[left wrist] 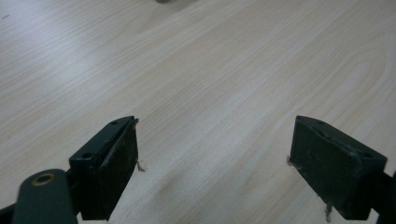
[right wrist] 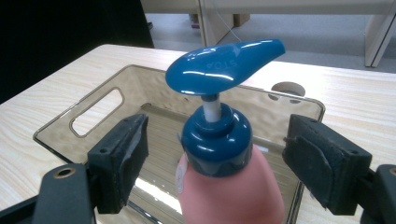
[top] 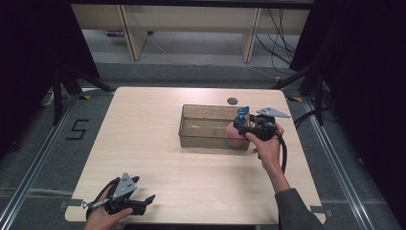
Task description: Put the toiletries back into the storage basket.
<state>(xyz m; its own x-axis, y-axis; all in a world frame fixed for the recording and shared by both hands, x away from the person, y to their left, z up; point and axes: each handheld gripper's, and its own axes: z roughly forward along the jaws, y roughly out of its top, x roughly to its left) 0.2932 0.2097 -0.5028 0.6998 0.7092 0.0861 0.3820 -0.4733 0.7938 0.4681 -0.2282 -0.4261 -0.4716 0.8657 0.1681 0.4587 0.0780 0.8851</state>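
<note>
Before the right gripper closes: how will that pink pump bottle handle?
The pink pump bottle looks smooth and rounded, so it may slip between flat jaws unless gripped squarely. Its blue pump head sits high on a thin stem, likely top-heavy and apt to tip. The right gripper stands open around its shoulder; a lower grip seems steadier.

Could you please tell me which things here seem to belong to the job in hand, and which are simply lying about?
Likely part of the job:
- pink pump bottle with a blue top, between the open right tongs
- clear bin, just behind the bottle

Idle or just there:
- left tongs, open over bare table
- round hole in the tabletop
</note>
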